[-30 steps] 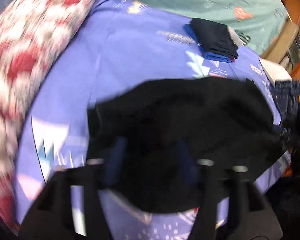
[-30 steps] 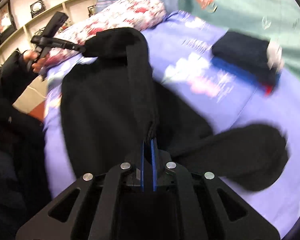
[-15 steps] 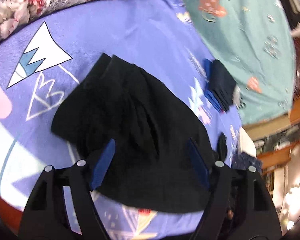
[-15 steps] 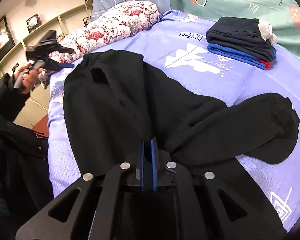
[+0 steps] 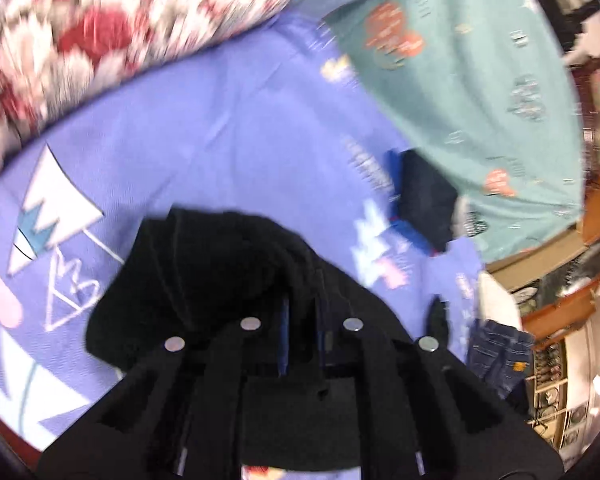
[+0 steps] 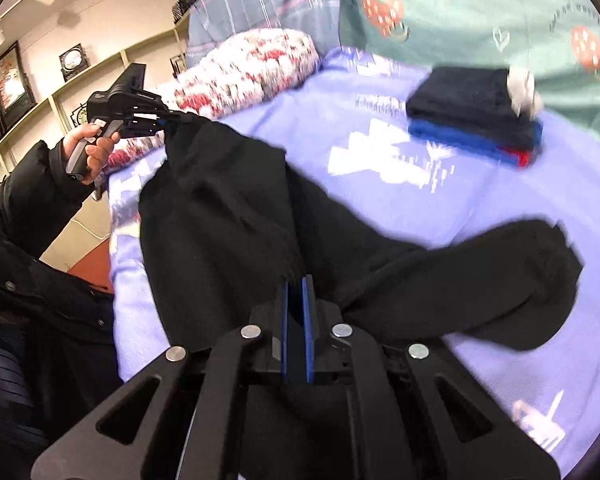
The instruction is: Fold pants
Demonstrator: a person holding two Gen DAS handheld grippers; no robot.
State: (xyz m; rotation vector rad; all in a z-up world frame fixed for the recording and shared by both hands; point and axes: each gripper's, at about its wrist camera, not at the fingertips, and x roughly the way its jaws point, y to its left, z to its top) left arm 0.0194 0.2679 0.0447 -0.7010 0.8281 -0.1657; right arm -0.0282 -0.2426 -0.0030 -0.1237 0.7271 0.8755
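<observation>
Both our grippers clench the black pants [image 6: 228, 216]: left gripper [image 6: 168, 122], jaws just closed, raised in the left hand [image 6: 94, 152]; right gripper [image 6: 296, 280] angled downward.

You have a lilac bedsheet [image 6: 440, 208] with white tree prints under everything. A floral pillow [image 6: 252, 64] lies at its far edge, beside a teal blanket [image 6: 480, 12]. A folded stack of dark clothes [image 6: 472, 108] sits near that blanket, and folded jeans [image 5: 496, 354] lie at the bed's edge.
</observation>
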